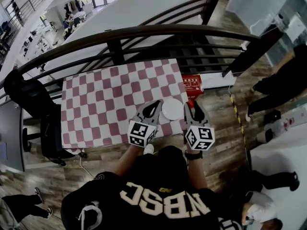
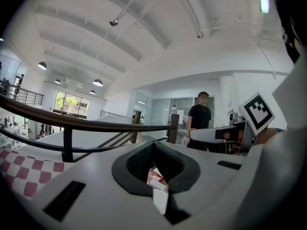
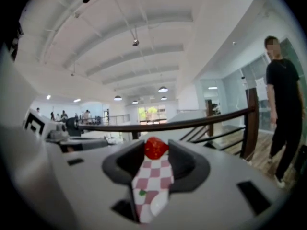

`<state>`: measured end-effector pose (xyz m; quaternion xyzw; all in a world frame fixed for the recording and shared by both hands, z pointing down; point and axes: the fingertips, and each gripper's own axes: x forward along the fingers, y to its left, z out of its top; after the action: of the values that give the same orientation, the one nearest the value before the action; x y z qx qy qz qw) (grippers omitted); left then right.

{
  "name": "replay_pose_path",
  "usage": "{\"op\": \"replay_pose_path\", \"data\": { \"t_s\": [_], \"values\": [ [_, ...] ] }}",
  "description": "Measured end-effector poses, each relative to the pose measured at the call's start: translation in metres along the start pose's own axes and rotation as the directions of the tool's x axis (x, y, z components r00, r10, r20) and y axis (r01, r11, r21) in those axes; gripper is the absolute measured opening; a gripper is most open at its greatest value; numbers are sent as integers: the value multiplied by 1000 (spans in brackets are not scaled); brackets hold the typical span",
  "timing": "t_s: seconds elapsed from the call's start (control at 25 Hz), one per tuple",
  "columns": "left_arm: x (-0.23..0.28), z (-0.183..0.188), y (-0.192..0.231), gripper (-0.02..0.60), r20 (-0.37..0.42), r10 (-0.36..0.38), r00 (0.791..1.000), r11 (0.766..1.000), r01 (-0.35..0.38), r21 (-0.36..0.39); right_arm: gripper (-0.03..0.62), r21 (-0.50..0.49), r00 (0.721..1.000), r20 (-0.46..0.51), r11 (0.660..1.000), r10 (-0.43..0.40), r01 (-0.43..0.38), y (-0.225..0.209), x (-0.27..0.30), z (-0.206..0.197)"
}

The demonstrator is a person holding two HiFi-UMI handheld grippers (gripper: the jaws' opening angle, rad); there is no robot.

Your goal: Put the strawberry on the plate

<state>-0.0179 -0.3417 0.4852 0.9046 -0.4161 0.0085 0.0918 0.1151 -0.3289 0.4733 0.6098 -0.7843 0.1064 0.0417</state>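
Black chair (image 1: 33, 104) is standing off the left edge of the surface (image 1: 96, 128), which is wearing a red-and-white checked cloth (image 1: 110, 99); a dark curved railing (image 1: 144, 32) is running along behind it. The left claw (image 1: 157, 103) is hovering over the cloth's near right part, just left of the plate (image 1: 172, 109). In the left gripper view its two dark pads are meeting at the tips, so it is sitting closed with nothing gripped. Only a thin wedge of red and white is showing through below the tips, too small to identify. The white round plate is lying bare near the right edge of the cloth, between the two claws. The right claw (image 1: 191, 104) is hanging just right of the plate, at the cloth's right edge. In the right gripper view its pads are pinching the strawberry (image 3: 156, 148) at their tips, red and speckled, with checked cloth showing in the gap beneath it. The strawberry is therefore being held in the air, clear of the plate; the head view is not showing it plainly. A red box (image 1: 193, 86) is sitting just past the right claw at the far right corner of the surface. A person in black (image 3: 283, 95) is standing on the wood floor beyond the railing.
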Motion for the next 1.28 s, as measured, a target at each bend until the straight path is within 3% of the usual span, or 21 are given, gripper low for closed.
{"op": "replay_pose_path", "data": {
  "t_s": [0.2,0.36,0.52,0.64,0.72,0.84,0.92,1.28],
  "values": [
    [23,-21,3,15,-64,-70,996,998,69,-5,157,-76,992,-108,994,64,-72,-3,18,-20],
    [40,-35,12,15,-99,-95,991,995,95,-9,156,-179,971,-221,974,97,-138,-15,35,-43],
    [59,-54,25,15,-151,-93,984,995,89,-33,158,-271,924,-350,928,152,-255,-27,57,-73],
    [75,-71,30,15,-196,-110,974,994,104,-41,156,-301,868,-450,879,212,-370,-33,75,-98],
    [86,-83,32,15,-225,-121,967,993,114,-43,158,-369,823,-523,811,222,-454,-37,85,-116],
    [97,-101,37,15,-266,-127,956,992,118,-50,156,-478,754,-618,656,221,-584,-38,97,-145],
    [102,-114,41,15,-289,-126,949,992,110,-68,157,-484,700,-674,575,236,-660,-35,103,-165],
    [114,-180,30,15,-421,-180,889,983,143,-118,157,-335,438,-843,333,313,-882,-12,107,-266]
  ]
}}
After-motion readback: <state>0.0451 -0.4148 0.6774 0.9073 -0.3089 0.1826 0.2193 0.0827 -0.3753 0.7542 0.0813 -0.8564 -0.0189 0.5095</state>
